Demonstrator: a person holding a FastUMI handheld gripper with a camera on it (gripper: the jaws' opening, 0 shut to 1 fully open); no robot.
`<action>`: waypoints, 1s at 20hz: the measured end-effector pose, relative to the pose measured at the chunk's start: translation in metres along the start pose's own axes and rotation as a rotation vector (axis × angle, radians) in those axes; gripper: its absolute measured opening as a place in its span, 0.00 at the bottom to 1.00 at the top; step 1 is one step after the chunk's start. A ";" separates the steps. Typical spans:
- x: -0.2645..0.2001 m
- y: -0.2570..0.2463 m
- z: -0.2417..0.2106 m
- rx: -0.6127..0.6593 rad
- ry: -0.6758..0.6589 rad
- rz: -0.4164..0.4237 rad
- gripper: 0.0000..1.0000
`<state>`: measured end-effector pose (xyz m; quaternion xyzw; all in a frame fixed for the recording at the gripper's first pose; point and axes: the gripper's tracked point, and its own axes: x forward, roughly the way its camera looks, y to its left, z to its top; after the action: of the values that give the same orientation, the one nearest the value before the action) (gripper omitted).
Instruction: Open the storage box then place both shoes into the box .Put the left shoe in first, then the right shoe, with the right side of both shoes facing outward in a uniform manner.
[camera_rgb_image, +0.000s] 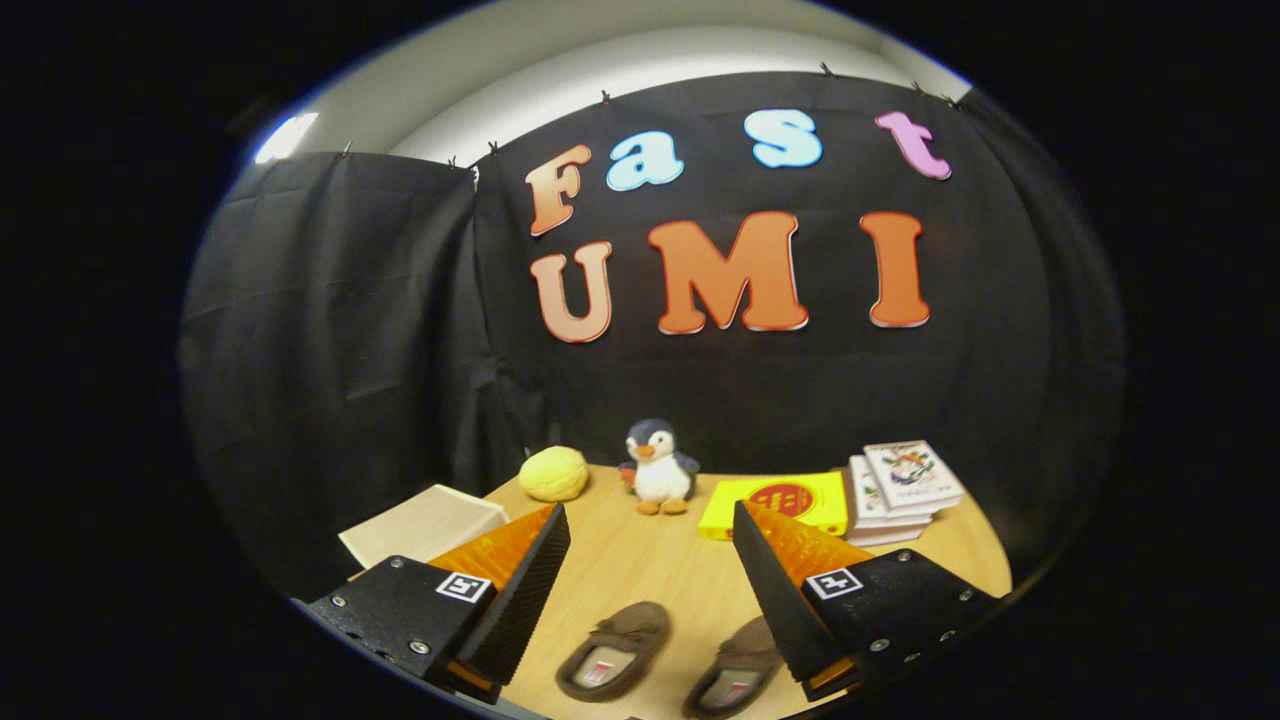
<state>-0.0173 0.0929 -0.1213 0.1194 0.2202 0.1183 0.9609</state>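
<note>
Two brown slipper-like shoes lie side by side on the wooden table, toes pointing away from me. The left shoe (613, 650) sits between my fingers. The right shoe (738, 672) is partly hidden behind my right finger (775, 590). My gripper (650, 525) hovers above them, open wide, with nothing between the fingers. A pale, flat box (425, 523) with its lid shut rests on the table beyond my left finger (525, 585).
At the back of the table (650, 560) stand a yellow plush ball (553, 473), a penguin toy (657, 467), a yellow flat box (775, 503) and a stack of books (905, 488). The black cloth wall closes off the back and left.
</note>
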 end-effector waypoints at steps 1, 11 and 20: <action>0.004 0.012 -0.010 0.035 0.040 0.044 0.98; 0.032 0.136 -0.088 0.318 0.381 0.388 0.95; 0.071 0.218 -0.156 0.472 0.638 0.509 0.95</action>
<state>-0.0643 0.3460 -0.2247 0.3424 0.4890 0.3279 0.7322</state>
